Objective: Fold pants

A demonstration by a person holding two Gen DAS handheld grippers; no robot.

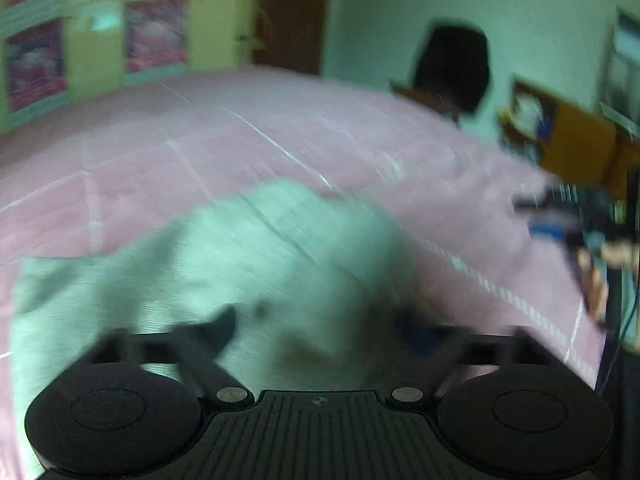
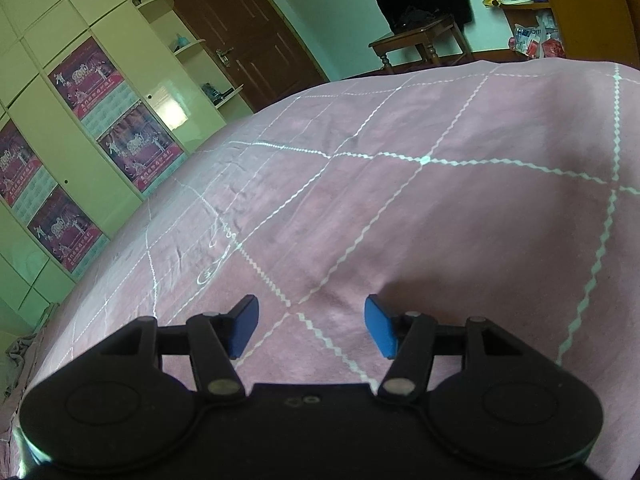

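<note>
Am holding left gripper [image 1: 320, 328] over pale pants [image 1: 224, 264], view badly blurred. Its jaws are standing wide apart, nothing pinched between them; cloth is lying under and ahead of fingers. Pants are sitting bunched on pink quilted bedspread [image 1: 200, 136], toward near edge of bed. Am keeping right gripper [image 2: 311, 326] above bare bedspread [image 2: 400, 208], blue pads [image 2: 380, 326] parted about halfway, gripping nothing. Wardrobe with posters [image 2: 80, 80] and brown door [image 2: 248, 28] are showing beyond bed.
</note>
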